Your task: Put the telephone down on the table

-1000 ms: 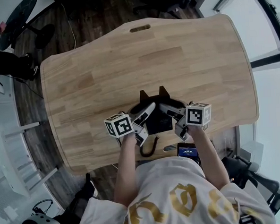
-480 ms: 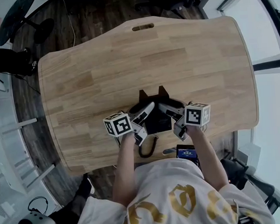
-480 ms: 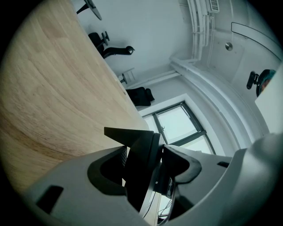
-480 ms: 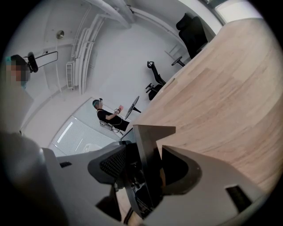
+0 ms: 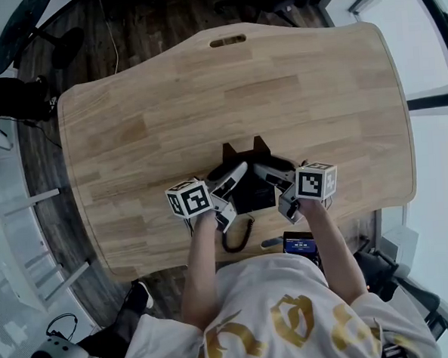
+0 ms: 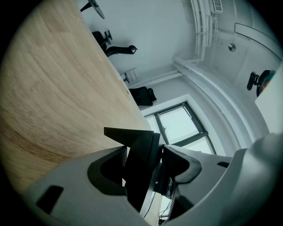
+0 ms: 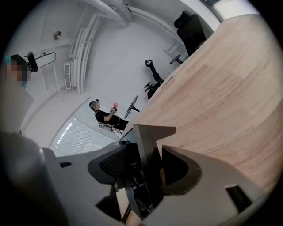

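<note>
Presently held: a black telephone, clamped from both sides by the two grippers.
left gripper: its jaws are closed on the telephone's left side. In the left gripper view a dark panel of the set fills the gap, with both grey jaws against it.
right gripper: its jaws are closed on the telephone's right side. In the right gripper view a thin dark plate stands between the ribbed pad and the other jaw.
telephone's place: over the near part of the table, a little right of its middle and just in from the near edge. Two pointed black parts of it face the far side. No view settles whether its base touches the wood.
cord: a black curl that runs from the telephone's near side and hangs over the table's near edge.
marker cubes: one on each gripper, left and right of the telephone, above the person's forearms.
table: pale wood with rounded corners and bare around the telephone. There is a slot cut near its far edge.
person: white shirt with gold print, at the near edge.
background: a window past the table in the left gripper view, and a seated person and office chairs in the right gripper view.
</note>
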Demonstrator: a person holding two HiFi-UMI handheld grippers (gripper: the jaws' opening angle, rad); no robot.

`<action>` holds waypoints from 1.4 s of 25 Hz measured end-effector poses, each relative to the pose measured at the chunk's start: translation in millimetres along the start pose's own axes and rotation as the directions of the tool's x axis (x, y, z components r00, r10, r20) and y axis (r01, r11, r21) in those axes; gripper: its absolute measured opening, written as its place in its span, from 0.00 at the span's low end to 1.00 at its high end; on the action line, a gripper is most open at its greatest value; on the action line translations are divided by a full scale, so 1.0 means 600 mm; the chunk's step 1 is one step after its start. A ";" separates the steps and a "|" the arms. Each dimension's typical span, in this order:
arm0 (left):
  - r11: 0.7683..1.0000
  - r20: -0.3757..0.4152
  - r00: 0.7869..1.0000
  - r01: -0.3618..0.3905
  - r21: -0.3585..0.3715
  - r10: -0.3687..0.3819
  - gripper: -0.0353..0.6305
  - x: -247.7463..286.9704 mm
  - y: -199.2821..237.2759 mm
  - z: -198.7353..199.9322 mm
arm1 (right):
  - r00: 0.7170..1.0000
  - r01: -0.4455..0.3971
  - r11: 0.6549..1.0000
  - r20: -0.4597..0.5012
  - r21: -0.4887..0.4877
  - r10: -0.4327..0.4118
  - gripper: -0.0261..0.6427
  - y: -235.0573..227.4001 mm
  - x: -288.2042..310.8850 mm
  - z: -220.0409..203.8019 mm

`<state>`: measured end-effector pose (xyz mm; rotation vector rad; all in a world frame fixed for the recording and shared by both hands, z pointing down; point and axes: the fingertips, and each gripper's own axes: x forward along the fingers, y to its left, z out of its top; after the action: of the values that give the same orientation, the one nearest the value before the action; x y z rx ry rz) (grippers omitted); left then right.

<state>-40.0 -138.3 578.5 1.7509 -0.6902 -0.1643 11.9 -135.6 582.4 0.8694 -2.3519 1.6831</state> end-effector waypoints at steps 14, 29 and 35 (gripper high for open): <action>1.000 0.008 1.000 -0.016 -0.020 0.016 0.41 0.002 0.008 0.001 | 1.000 -0.004 1.000 0.008 0.009 0.004 0.39 -0.008 0.005 0.001; 0.997 0.008 0.998 -0.063 -0.035 0.063 0.44 0.005 0.018 0.005 | 1.000 0.007 1.000 0.011 -0.001 -0.007 0.39 -0.013 0.009 0.004; 0.984 0.027 0.984 -0.178 0.024 0.178 0.49 -0.002 0.028 0.010 | 0.997 0.077 0.995 0.022 -0.065 -0.076 0.39 -0.015 0.004 0.007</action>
<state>-50.0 -145.1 591.7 1.7046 -0.8666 -0.0549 15.7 -142.3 589.3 0.9558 -2.3400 1.5662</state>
